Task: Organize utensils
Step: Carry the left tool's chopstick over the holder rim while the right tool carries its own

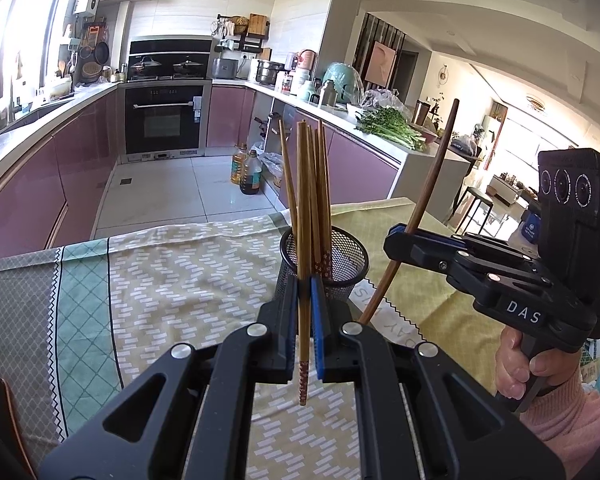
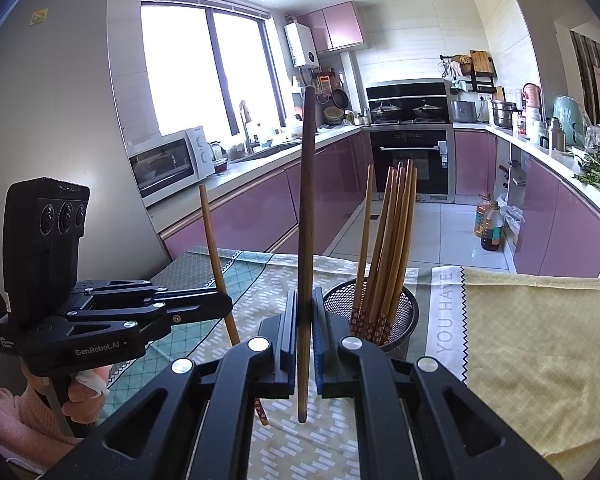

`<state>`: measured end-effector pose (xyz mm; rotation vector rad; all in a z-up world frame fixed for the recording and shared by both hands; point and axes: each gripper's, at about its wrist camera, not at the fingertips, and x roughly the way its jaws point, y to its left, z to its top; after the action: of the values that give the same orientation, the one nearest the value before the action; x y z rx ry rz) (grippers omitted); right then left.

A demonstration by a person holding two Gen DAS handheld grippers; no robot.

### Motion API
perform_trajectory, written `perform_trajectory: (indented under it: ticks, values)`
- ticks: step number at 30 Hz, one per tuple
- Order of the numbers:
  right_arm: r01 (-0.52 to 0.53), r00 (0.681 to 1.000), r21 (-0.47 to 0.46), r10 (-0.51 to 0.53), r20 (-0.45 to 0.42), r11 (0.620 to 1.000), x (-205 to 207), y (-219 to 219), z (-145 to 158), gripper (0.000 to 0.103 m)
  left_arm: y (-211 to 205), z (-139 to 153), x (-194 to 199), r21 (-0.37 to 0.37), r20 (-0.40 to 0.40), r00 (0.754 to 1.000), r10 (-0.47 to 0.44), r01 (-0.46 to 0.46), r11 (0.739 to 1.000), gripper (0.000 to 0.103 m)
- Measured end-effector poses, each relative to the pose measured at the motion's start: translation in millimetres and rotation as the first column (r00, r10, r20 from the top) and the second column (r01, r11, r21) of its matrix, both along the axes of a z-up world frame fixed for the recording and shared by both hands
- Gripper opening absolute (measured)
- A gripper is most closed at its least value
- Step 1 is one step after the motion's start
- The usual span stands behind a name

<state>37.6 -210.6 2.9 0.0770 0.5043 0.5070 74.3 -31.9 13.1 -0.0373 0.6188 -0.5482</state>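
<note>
Where the tiled kitchen floor ends, a table under a patterned tablecloth (image 1: 172, 264) fills the foreground; pink cabinets (image 1: 32, 184) run at 9 o'clock, an oven (image 1: 164, 120) at 12, greens on the counter (image 1: 392, 126) at 1 o'clock; a black mesh holder (image 1: 340, 258) stands on the cloth with several chopsticks upright inside. Left gripper (image 1: 305, 328) is clamped on a light chopstick (image 1: 303, 240), long axis near vertical, patterned end down, just before the holder; right gripper (image 2: 305, 340) is clamped on a dark chopstick (image 2: 306, 208), also near vertical, at the holder's 9 o'clock.
</note>
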Motion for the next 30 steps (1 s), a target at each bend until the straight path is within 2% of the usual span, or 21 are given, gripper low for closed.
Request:
perform_trajectory:
  ticks: [30]
  values:
    - [0.006,0.999,0.004,-0.006,0.032,1.000,2.2,-4.2,9.4,0.006,-5.5,9.1,4.5,-0.003,0.017,1.000,-0.005,0.005,1.000,0.007]
